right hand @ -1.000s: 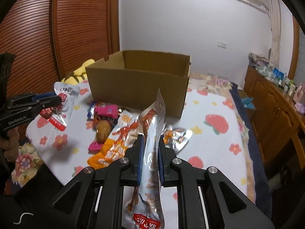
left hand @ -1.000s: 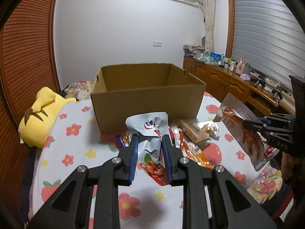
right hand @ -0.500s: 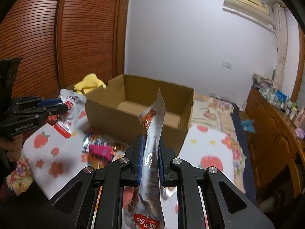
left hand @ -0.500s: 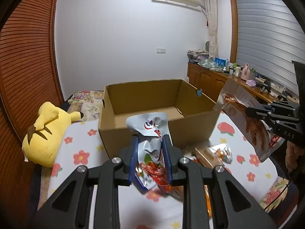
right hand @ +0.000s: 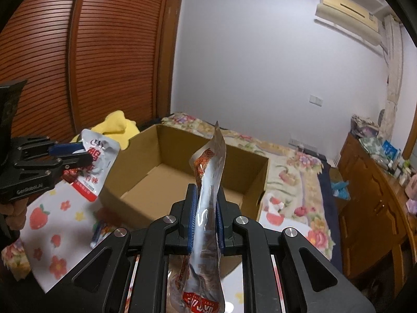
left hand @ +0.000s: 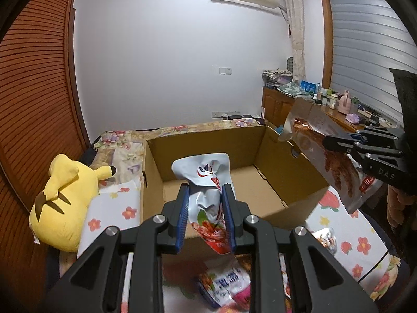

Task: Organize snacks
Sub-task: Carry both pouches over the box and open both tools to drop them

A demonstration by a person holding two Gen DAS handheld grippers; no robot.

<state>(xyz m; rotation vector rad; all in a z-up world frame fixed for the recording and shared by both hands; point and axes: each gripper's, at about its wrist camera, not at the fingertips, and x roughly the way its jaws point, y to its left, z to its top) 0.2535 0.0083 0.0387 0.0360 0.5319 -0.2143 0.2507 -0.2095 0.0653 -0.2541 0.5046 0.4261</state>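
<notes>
An open cardboard box stands on the flower-print bed, and its inside shows nothing. My left gripper is shut on a white and red snack pouch, held over the box's near wall. From the right wrist view that same left gripper and white pouch sit at the box's left corner. My right gripper is shut on a silver pouch of red-brown snack, edge-on, in front of the box. In the left wrist view the right gripper holds that silver pouch above the box's right wall.
Several loose snack packets lie on the bedsheet in front of the box. A yellow plush toy rests left of the box. Wooden cabinets with clutter line the right side. Slatted wooden doors stand at left.
Both grippers have risen and moved toward the box with their pouches. The box's inside has come into view and the loose snacks have dropped to the bottom of the frames.
</notes>
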